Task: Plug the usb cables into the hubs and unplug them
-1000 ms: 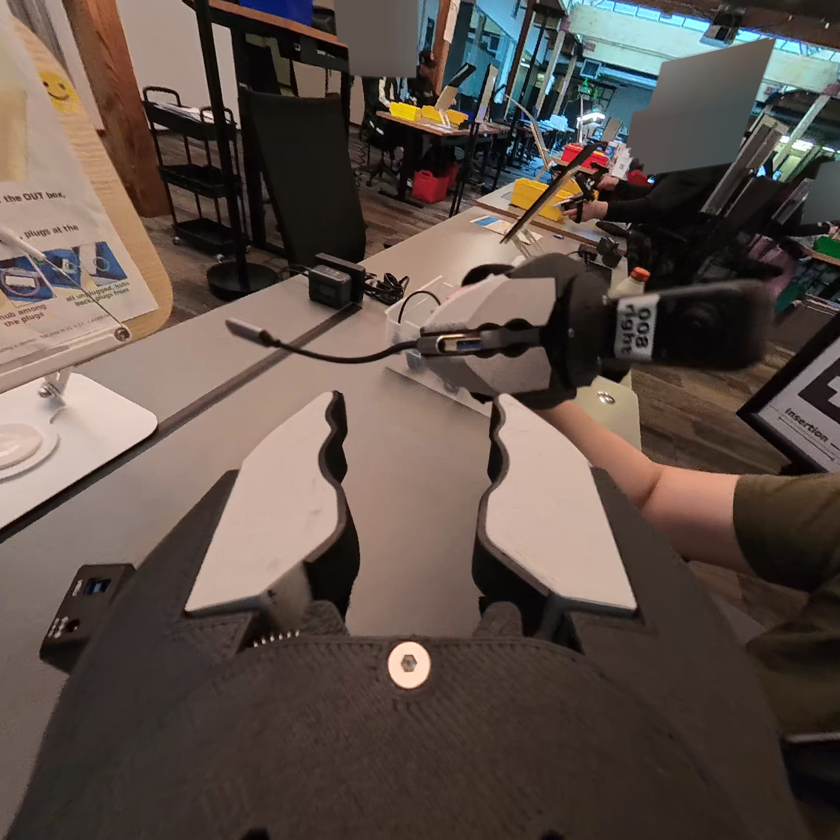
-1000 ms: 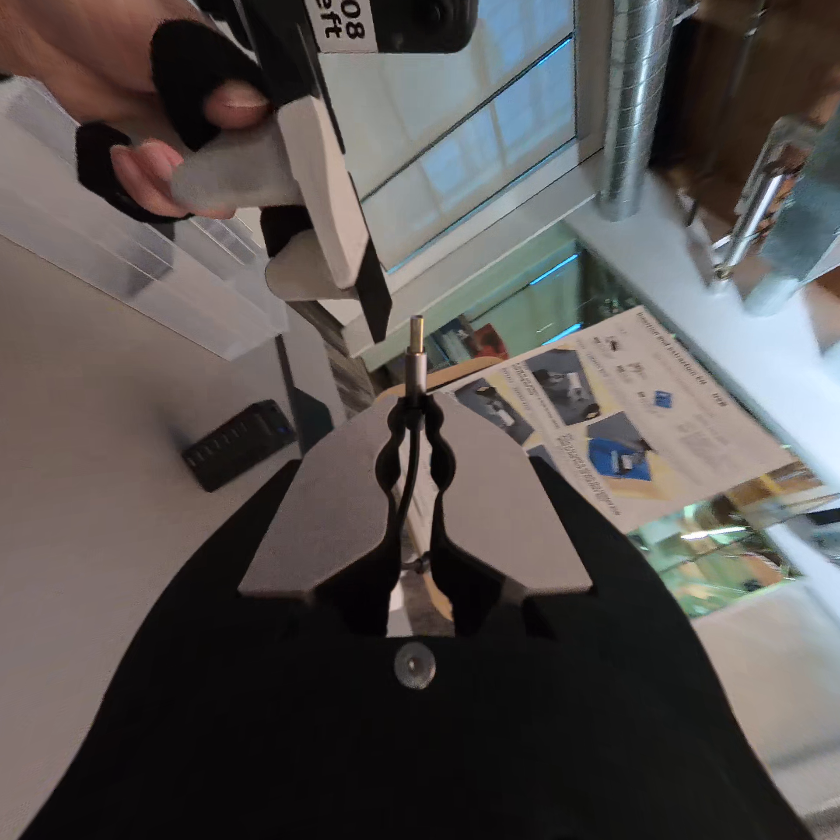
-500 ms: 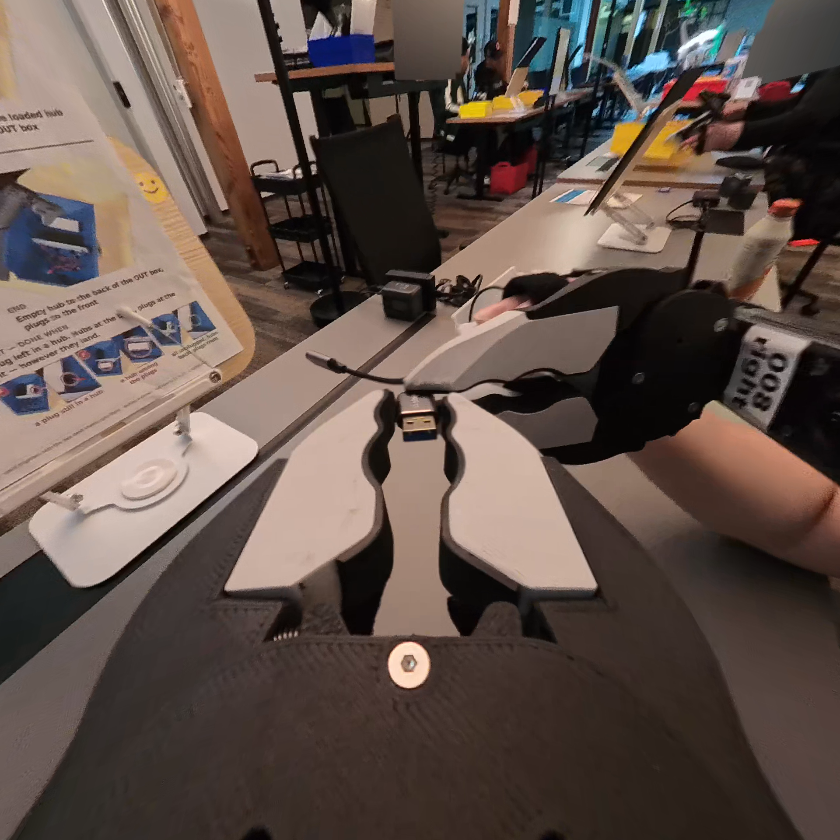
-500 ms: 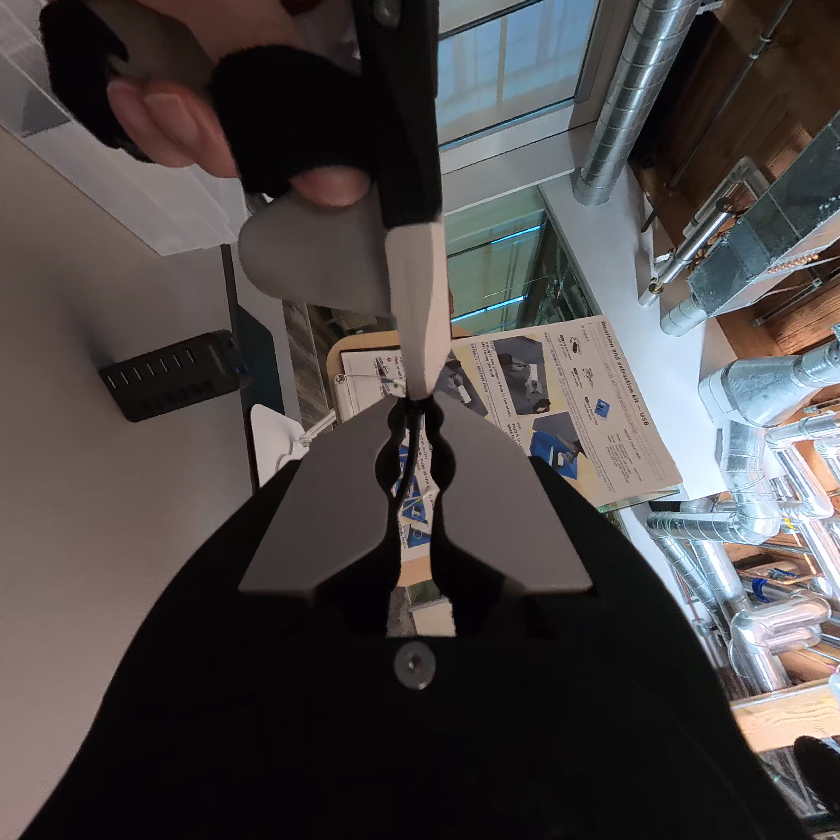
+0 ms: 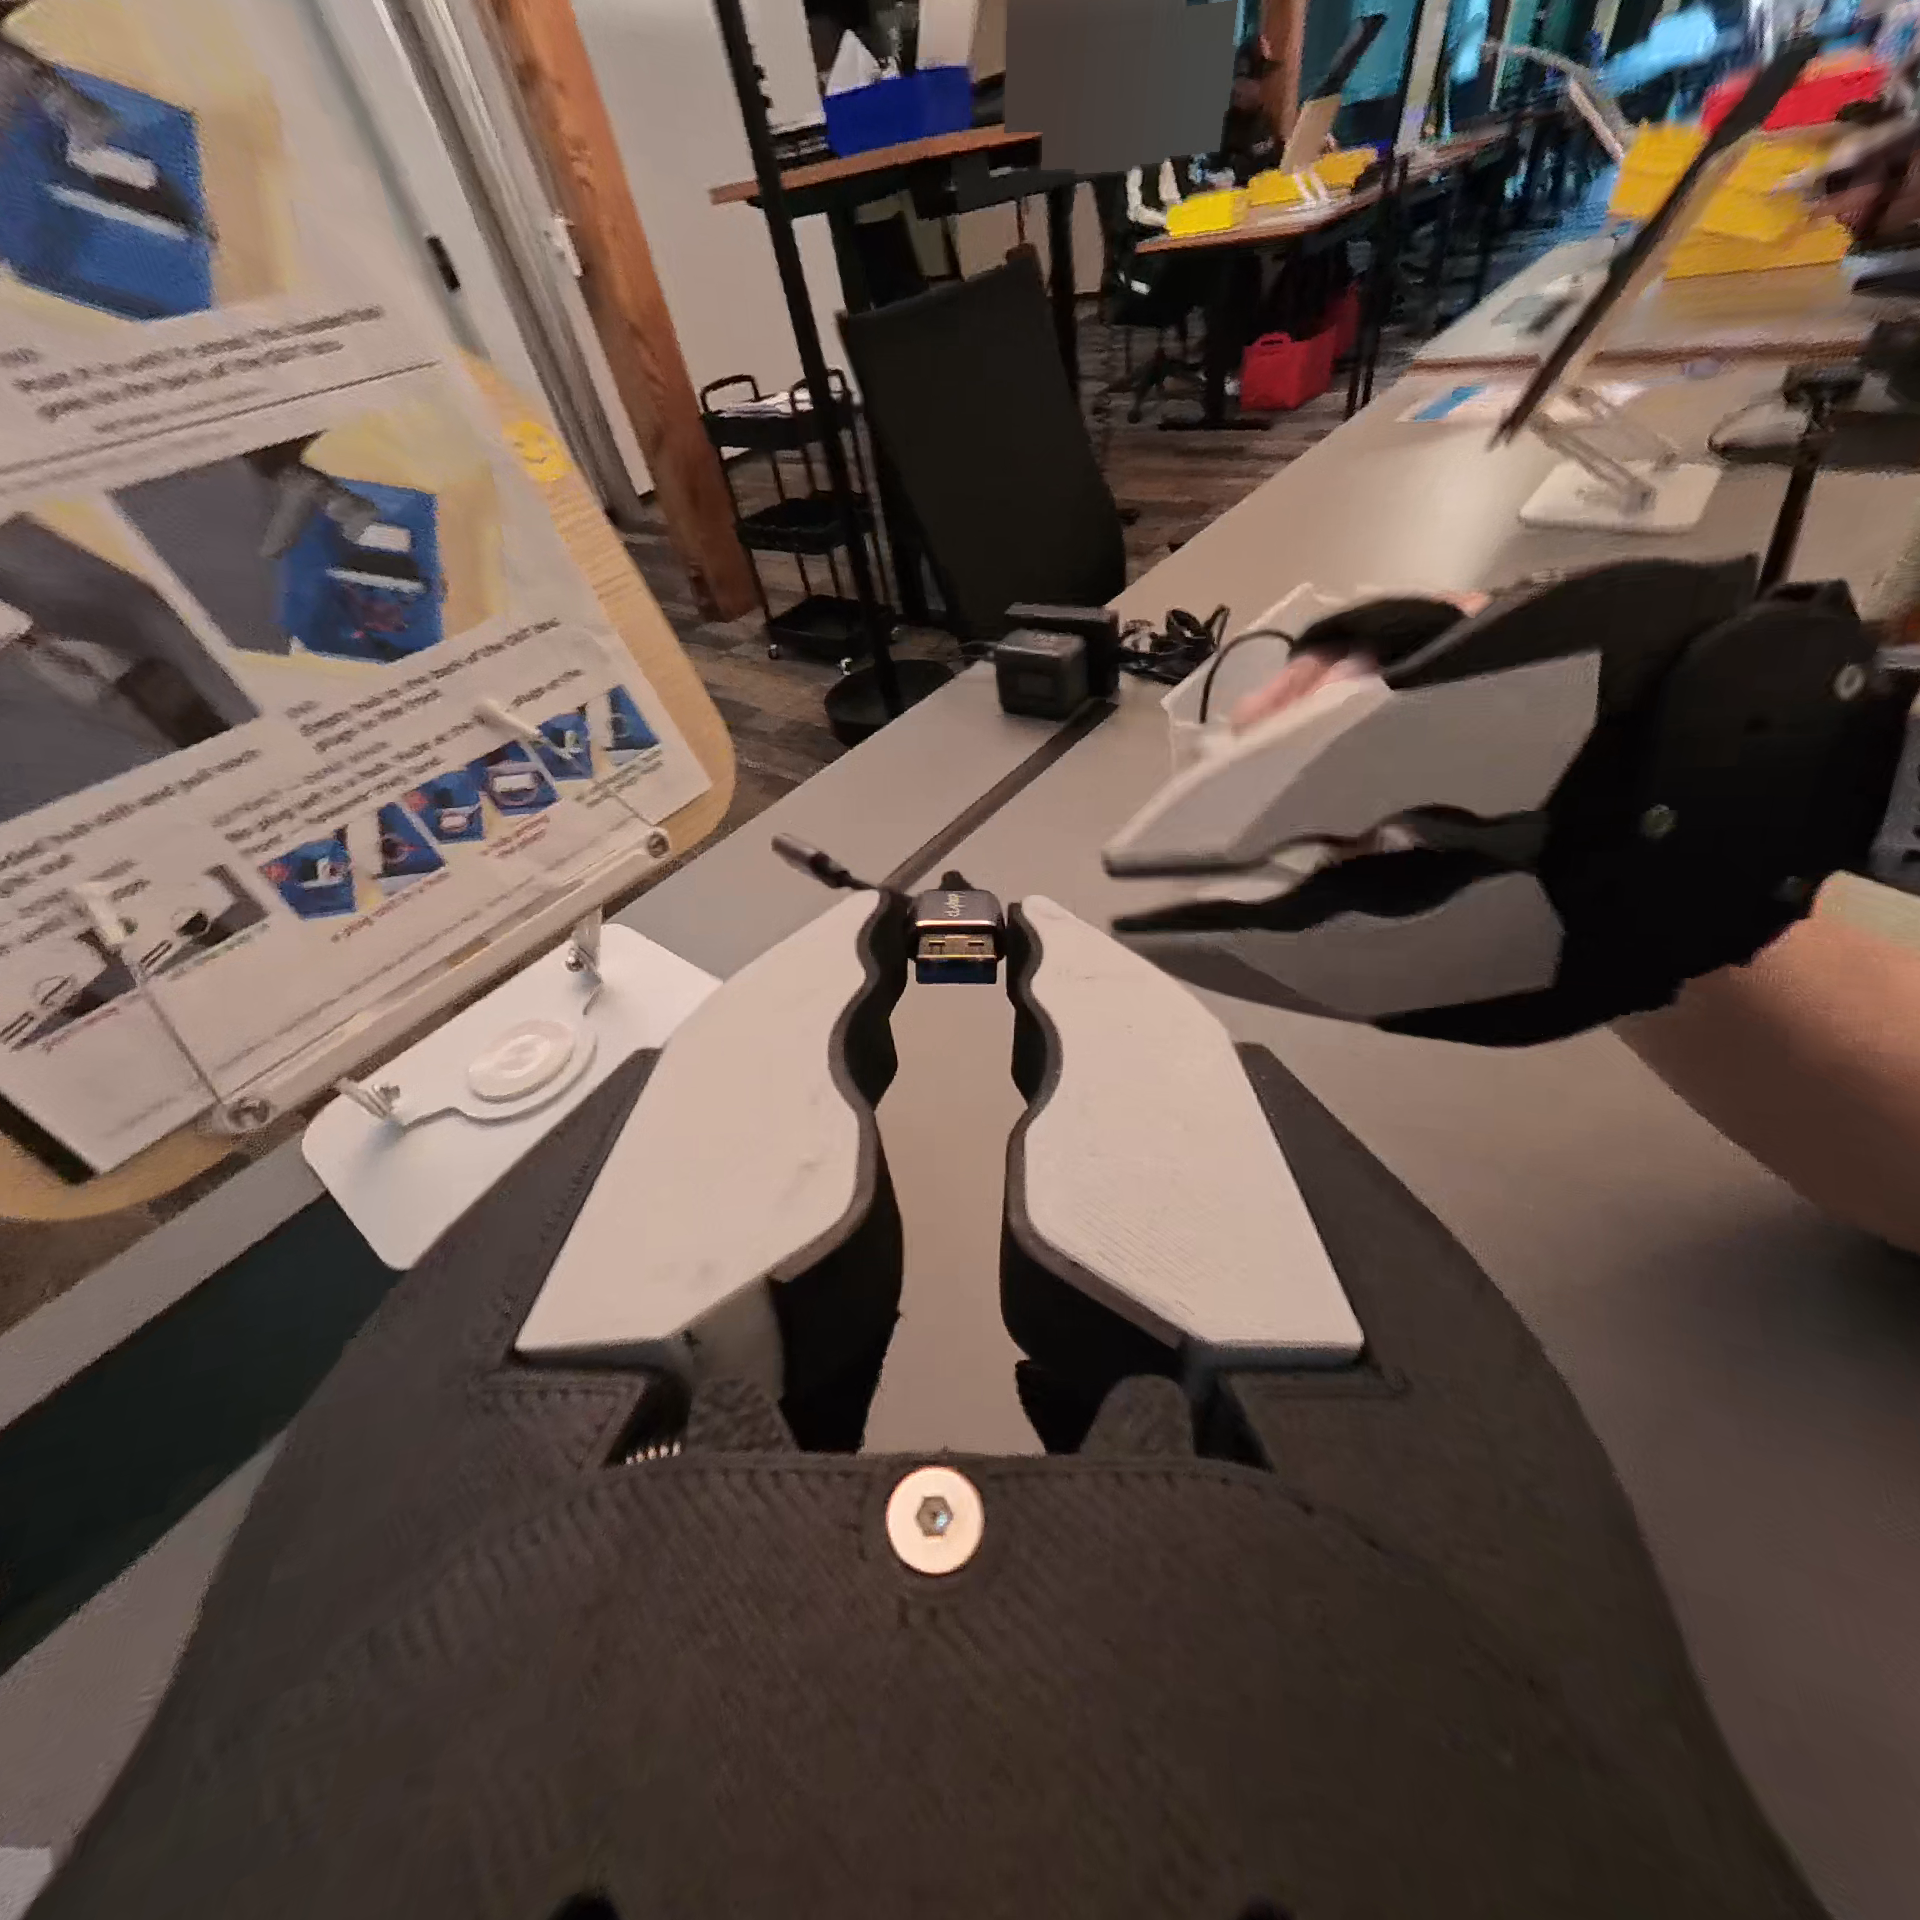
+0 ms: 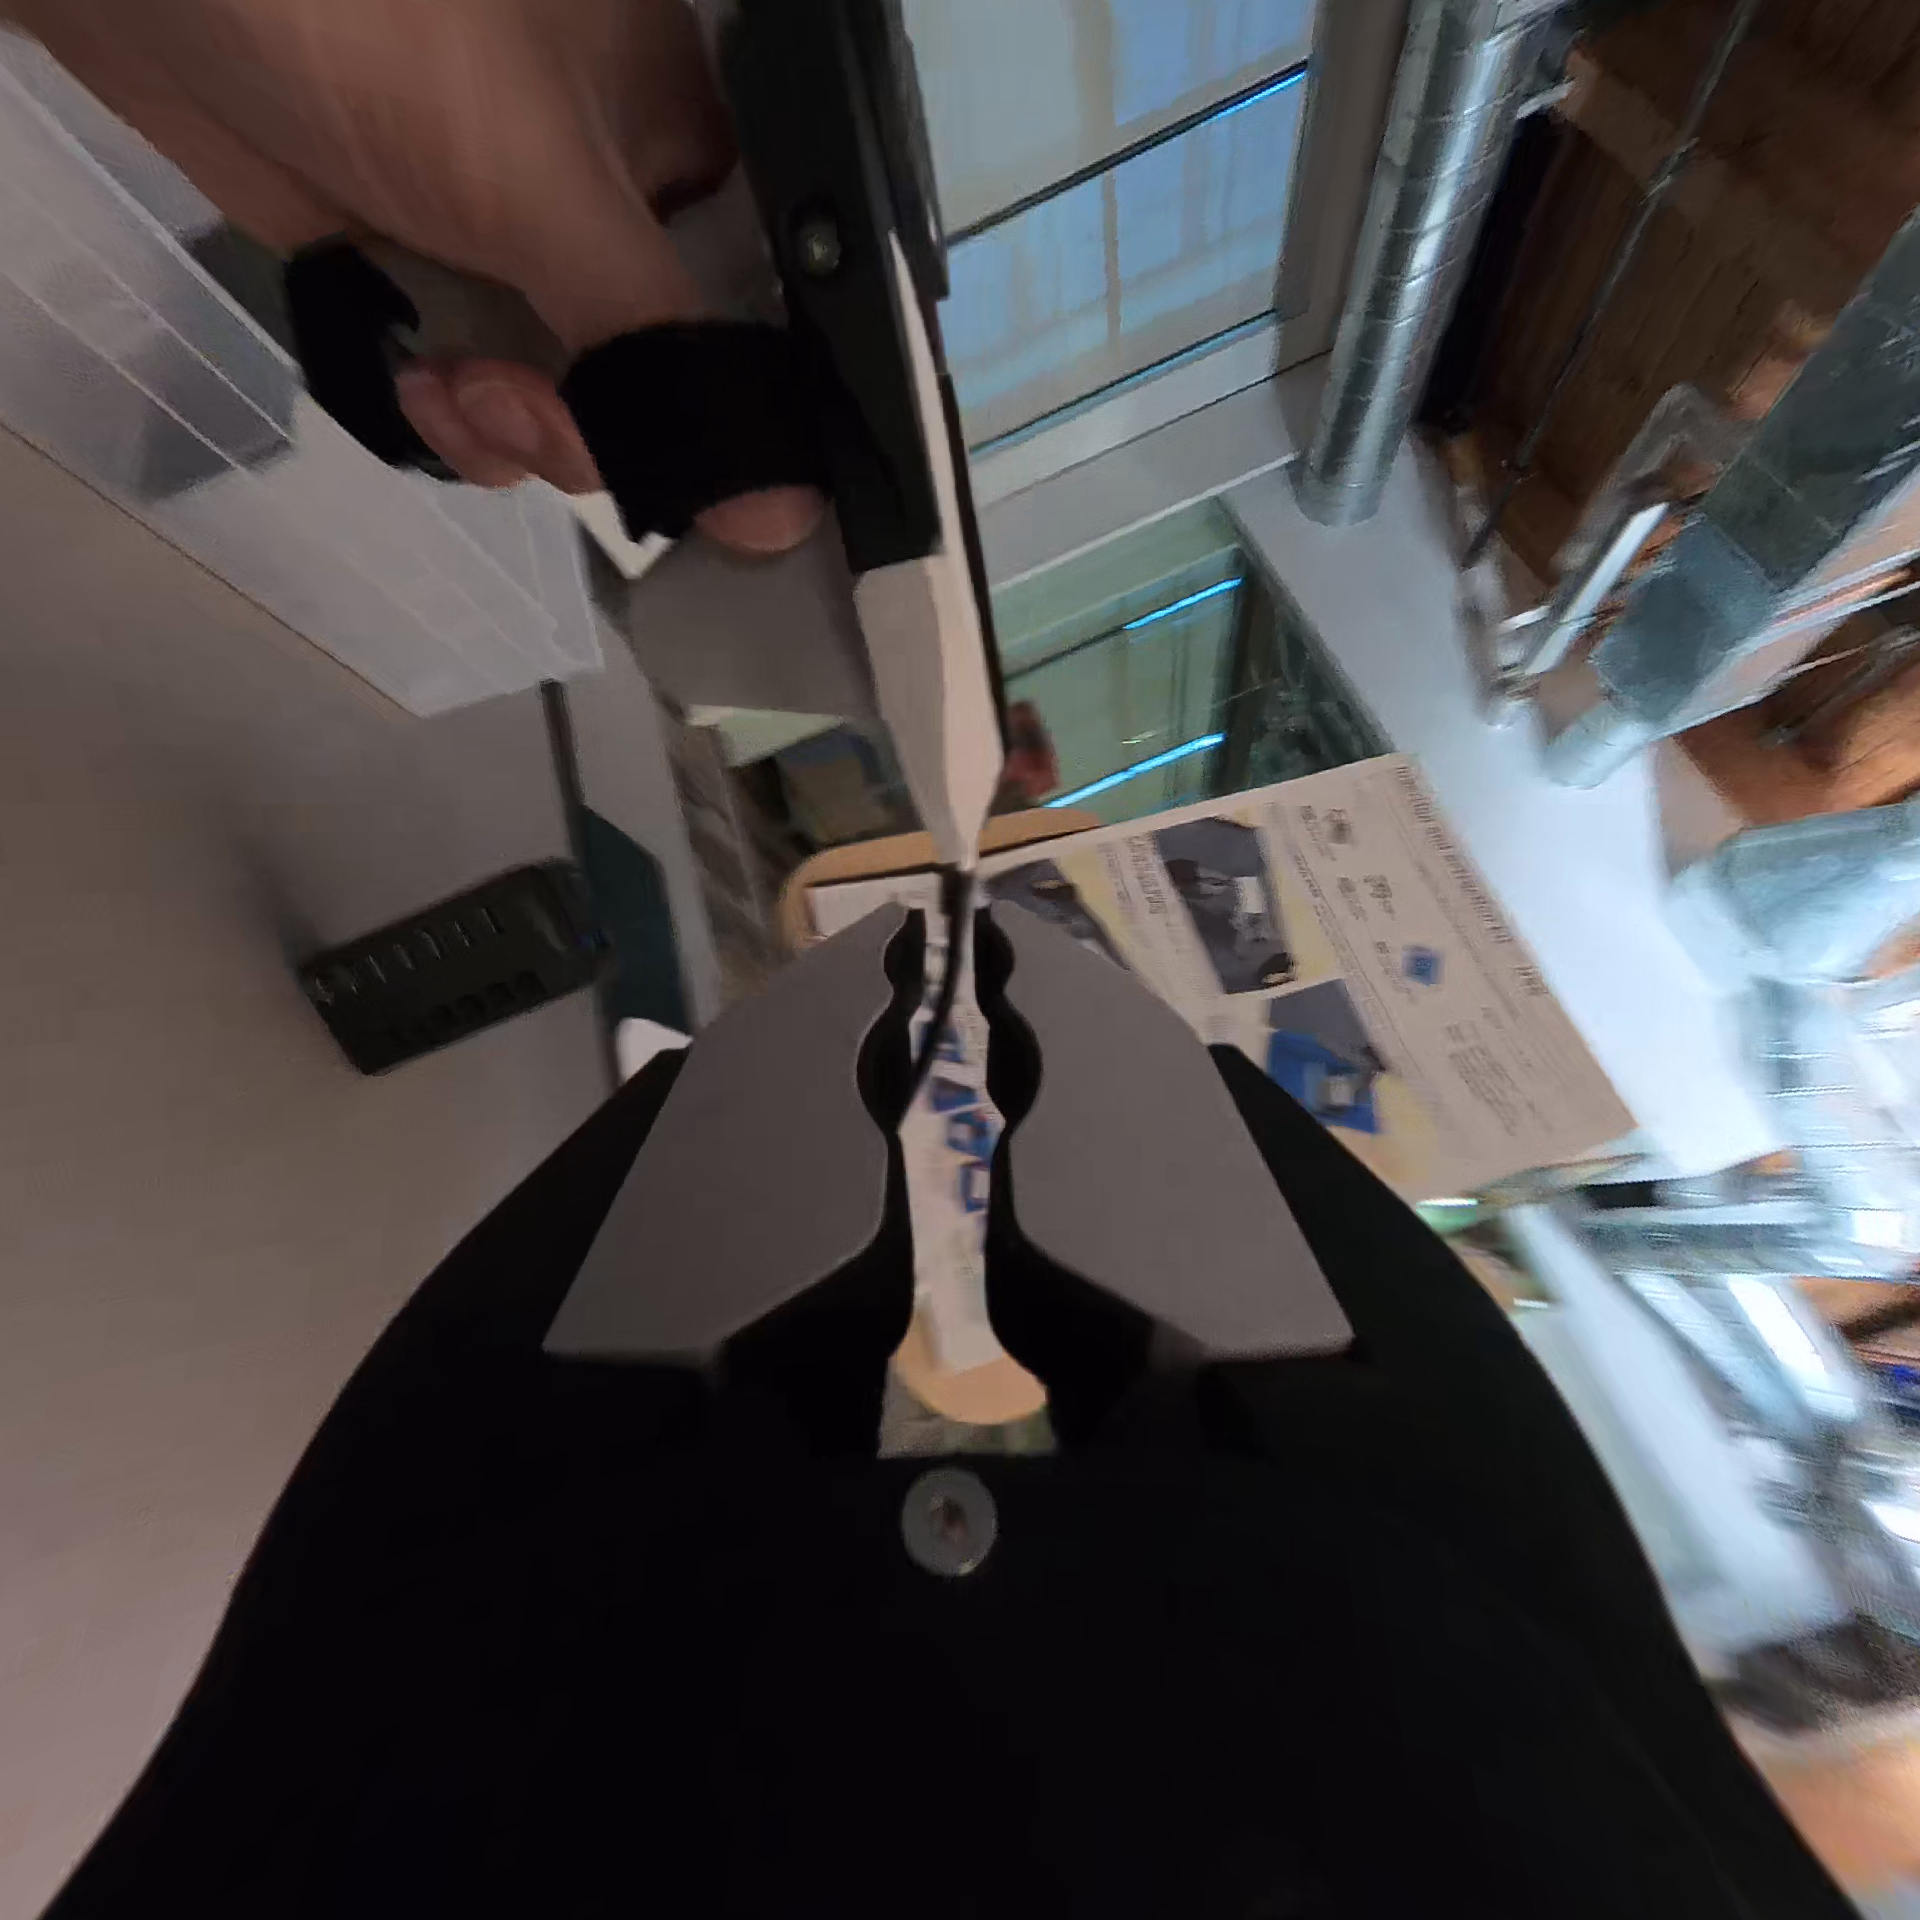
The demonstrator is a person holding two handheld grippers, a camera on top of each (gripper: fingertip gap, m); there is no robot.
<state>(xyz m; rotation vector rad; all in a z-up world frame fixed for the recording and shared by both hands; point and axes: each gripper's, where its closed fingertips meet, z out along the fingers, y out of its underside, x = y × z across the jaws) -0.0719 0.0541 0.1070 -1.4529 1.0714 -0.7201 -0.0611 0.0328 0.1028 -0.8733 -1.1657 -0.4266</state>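
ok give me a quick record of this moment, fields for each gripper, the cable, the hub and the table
left gripper: shut on USB plug, blue tongue facing the camera
right gripper: open, apart from the plug
cable: thin, black, small connector free in the air
hub: black, on the table, nothing plugged in on the visible side
table: grey; instruction sheet on a stand
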